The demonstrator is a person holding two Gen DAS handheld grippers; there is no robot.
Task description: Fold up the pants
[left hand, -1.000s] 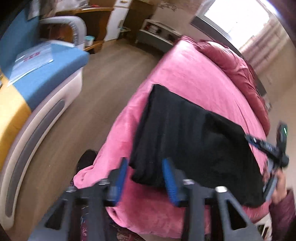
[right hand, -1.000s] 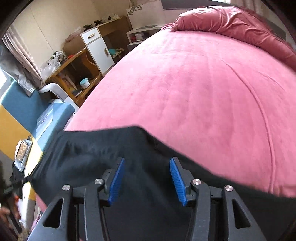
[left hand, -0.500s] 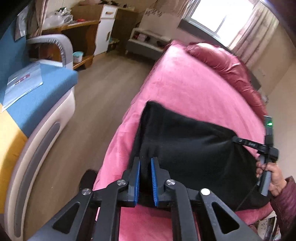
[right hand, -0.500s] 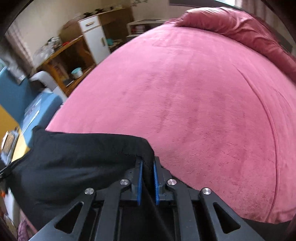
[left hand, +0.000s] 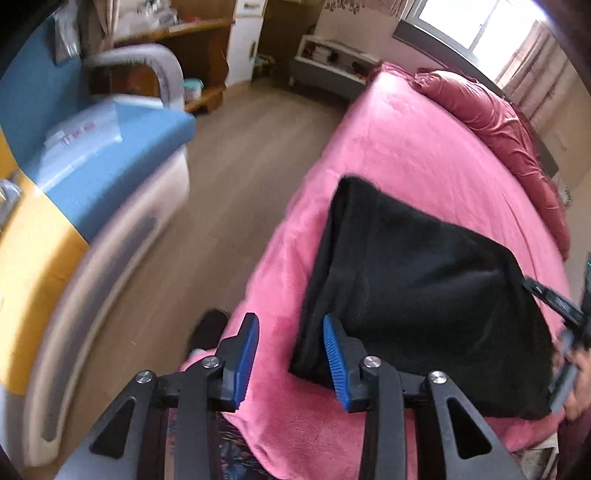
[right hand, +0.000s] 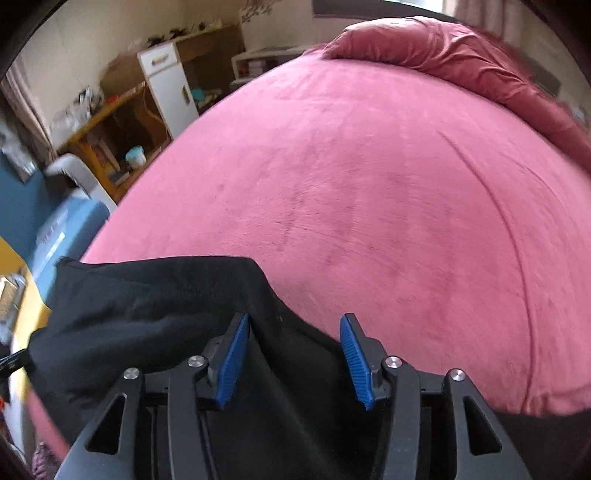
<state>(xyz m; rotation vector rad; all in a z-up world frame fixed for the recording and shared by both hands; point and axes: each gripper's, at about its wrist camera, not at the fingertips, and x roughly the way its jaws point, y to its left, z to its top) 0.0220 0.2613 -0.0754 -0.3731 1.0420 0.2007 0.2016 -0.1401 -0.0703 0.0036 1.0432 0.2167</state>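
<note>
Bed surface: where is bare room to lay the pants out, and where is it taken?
Bare pink blanket runs from the black pants to the rumpled red duvet at the head. A thin strip stays free between the pants and the floor-side edge. The near corner is crowded by both claws.

quick count of what's there: one pair of black pants [left hand: 413, 280], folded up, just the one garment. one pink bed [left hand: 406, 147] with one darker pink rolled duvet [left hand: 491, 122] along the far side. two grippers total, the left gripper [left hand: 290, 363] and the right gripper [right hand: 293, 360], each with two blue pads, so four pads in all. one blue and yellow sofa [left hand: 92, 192] with one paper-looking sheet [left hand: 81, 136] on the seat. one white cabinet [right hand: 170, 88], one wooden desk [right hand: 110, 122], one low shelf unit [left hand: 328, 62], one window [left hand: 476, 22]. other small clutter is too blurry to count.
</note>
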